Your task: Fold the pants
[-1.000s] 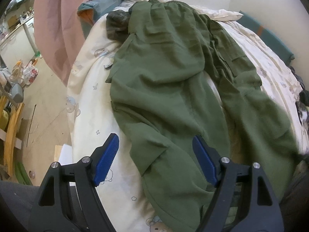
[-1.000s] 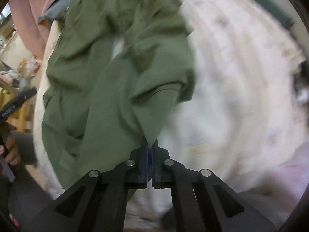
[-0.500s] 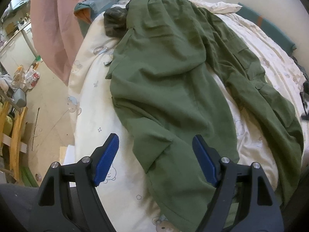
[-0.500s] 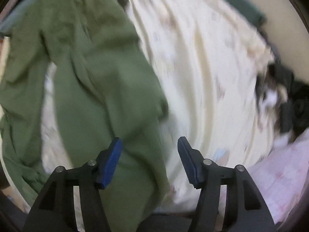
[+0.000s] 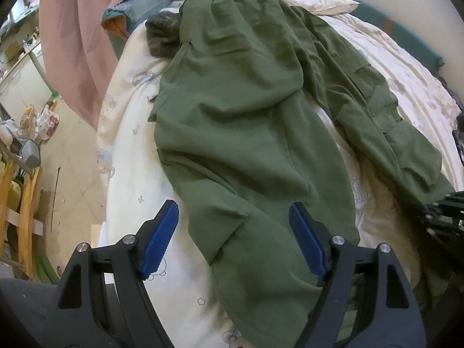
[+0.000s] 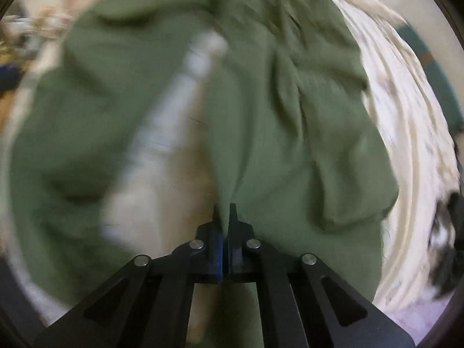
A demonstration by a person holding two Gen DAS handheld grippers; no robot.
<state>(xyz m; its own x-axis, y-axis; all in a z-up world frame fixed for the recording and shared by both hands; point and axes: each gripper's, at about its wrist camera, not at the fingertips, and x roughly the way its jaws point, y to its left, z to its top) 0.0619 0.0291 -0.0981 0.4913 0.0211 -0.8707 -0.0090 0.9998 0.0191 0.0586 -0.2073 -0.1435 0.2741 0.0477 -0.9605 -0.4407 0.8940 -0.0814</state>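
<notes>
While the left gripper (image 5: 233, 240) hovered spread, the right gripper (image 6: 224, 217) pinched the pants (image 5: 237, 121), likely readying a leg-over-leg fold.

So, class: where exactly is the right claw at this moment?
In the right wrist view, the right claw sits bottom centre, shut on a pinch of the green pants, with the cream bedding to its right.

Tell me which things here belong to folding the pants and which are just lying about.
Part of the job:
- green cargo pants, spread on the bed
- right gripper, shut on the pants fabric
- left gripper, open above a pant leg

Just lying about:
- pink cloth hanging beside the bed
- cream bear-print bedsheet
- dark camouflage garment
</notes>
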